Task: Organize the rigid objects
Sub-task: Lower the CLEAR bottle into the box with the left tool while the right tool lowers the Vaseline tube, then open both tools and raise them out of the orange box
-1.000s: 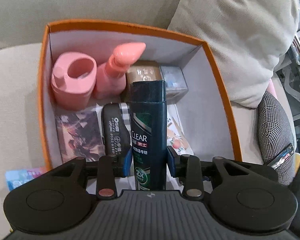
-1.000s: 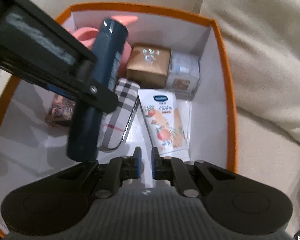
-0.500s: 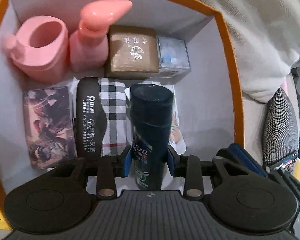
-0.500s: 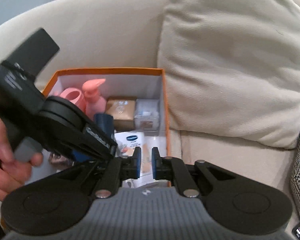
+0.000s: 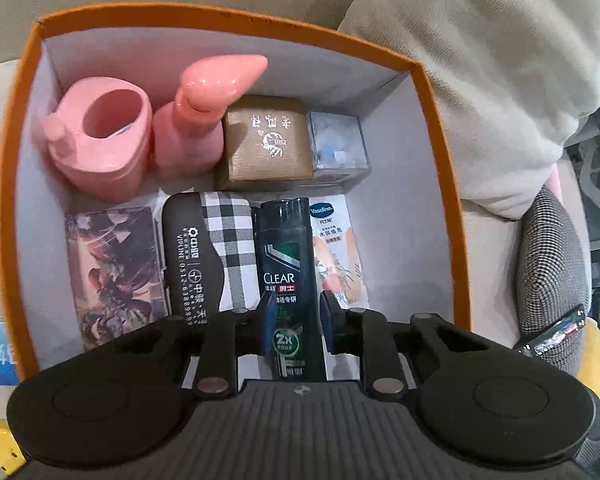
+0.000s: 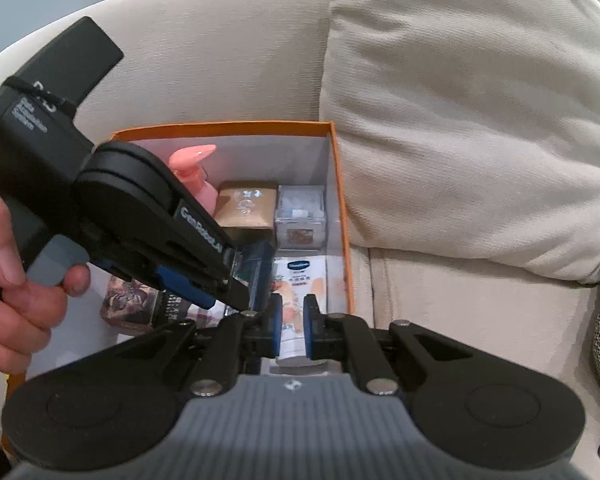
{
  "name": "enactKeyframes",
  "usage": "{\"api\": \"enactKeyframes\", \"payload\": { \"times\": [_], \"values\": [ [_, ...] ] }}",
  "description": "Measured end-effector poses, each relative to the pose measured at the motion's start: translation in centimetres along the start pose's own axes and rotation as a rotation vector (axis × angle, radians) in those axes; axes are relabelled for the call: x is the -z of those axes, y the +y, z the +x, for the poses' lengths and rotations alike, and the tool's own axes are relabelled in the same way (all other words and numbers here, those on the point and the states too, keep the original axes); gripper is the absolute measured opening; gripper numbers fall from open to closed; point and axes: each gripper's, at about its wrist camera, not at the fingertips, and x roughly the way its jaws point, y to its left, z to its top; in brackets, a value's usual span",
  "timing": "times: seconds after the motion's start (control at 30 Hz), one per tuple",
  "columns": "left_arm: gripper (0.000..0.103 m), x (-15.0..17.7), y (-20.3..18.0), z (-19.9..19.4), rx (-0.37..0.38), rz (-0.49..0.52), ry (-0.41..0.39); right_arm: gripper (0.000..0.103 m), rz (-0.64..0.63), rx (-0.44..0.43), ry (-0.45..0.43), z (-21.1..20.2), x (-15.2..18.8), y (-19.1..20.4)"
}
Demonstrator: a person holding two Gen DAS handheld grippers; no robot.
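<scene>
An orange box (image 5: 444,132) with white inside walls sits on a beige sofa. My left gripper (image 5: 294,322) is shut on a dark green CLEAR shampoo bottle (image 5: 286,264), held low in the box between a plaid case (image 5: 216,252) and a Vaseline tube (image 5: 338,260). In the right wrist view the left gripper body (image 6: 140,220) reaches into the box (image 6: 340,208) and hides most of the bottle (image 6: 260,276). My right gripper (image 6: 288,328) is nearly shut and empty, above the box's near right side.
The box also holds a pink container (image 5: 100,140), a pink pump bottle (image 5: 196,128), a brown gift box (image 5: 266,140), a clear cube (image 5: 336,144) and a patterned card box (image 5: 112,272). A large cushion (image 6: 472,120) lies right of the box.
My left gripper has lowered the shampoo bottle from upright to lying flat between the plaid case and the tube. My right gripper pulled back out of the box and rose.
</scene>
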Motion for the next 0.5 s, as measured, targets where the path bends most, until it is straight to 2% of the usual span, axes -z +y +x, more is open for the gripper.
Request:
{"api": "enactKeyframes", "payload": {
  "times": [0.17,0.2,0.27,0.37,0.5],
  "values": [
    [0.024,0.6,0.0,-2.5,-0.019,0.049,-0.052,0.01,-0.009,-0.019,0.012,0.1,-0.1,0.9],
    [0.024,0.8,0.0,-3.1,-0.023,0.062,-0.062,0.014,-0.009,-0.034,0.023,0.1,-0.1,1.2],
    [0.024,1.3,0.2,-4.3,-0.033,0.083,-0.086,0.027,-0.007,-0.062,0.057,0.3,0.1,1.7],
    [0.024,2.2,0.6,-5.9,-0.052,0.112,-0.117,0.028,-0.027,-0.093,0.142,1.0,0.5,2.6],
    [0.024,3.3,1.8,-7.8,-0.06,0.115,-0.14,0.027,-0.067,-0.087,0.266,2.6,1.3,3.6]
  ]
}}
